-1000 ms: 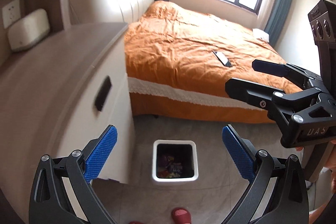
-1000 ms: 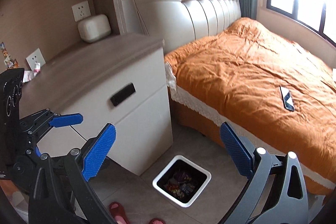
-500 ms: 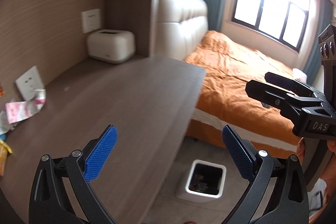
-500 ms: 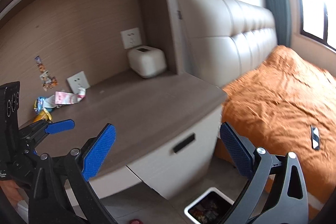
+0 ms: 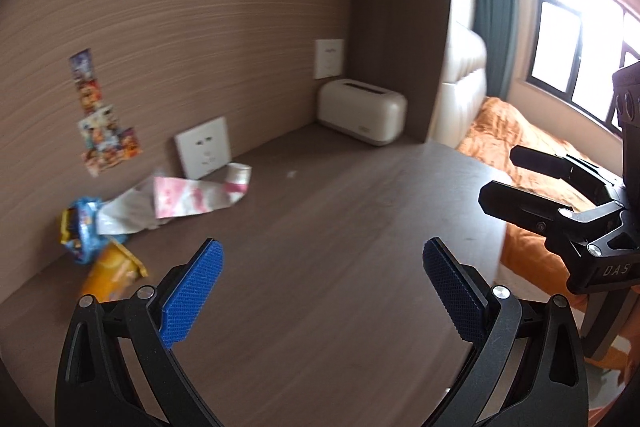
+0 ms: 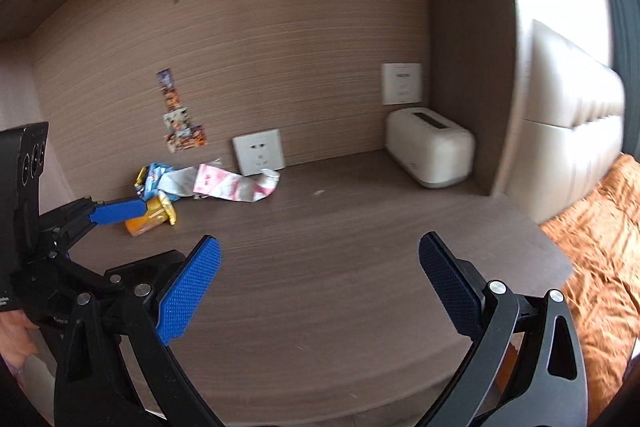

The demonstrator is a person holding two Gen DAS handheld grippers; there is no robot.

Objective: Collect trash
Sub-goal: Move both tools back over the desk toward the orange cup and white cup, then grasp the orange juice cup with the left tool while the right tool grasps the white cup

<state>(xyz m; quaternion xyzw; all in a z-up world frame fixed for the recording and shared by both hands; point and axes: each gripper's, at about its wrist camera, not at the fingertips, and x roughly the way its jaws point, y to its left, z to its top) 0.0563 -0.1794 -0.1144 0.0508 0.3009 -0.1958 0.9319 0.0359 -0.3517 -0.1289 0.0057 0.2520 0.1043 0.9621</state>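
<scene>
My left tongs (image 5: 322, 291) gaped wide over the brown desk (image 5: 340, 227) with nothing between the blue pads (image 5: 192, 291), and my right tongs (image 6: 318, 287) stood just as wide and just as empty. In the left view the right tongs (image 5: 516, 175) hung off to the right, over the desk edge beside the orange bed (image 5: 516, 131). In the right view one blue finger of the left tongs (image 6: 116, 211) reached across in front of the orange packet (image 6: 146, 223) and hid part of it.

The trash lay in a loose heap against the back wall, well apart from both tongs. I counted four pieces: the orange packet, a blue wrapper (image 5: 82, 227), a silvery wrapper (image 5: 120, 215) and a pink-and-white wrapper (image 5: 192, 197). A small white cup (image 5: 238, 177) lay at the end of the pink one, just before the socket; I could not tell whether they touched.

Beyond that I saw two white sockets (image 6: 259, 151) on the wall, one low behind the trash and one higher (image 6: 401, 83) over a single cream box (image 6: 434, 151) in the corner. A column of small stickers (image 6: 178, 115) sat on the wall above the heap
</scene>
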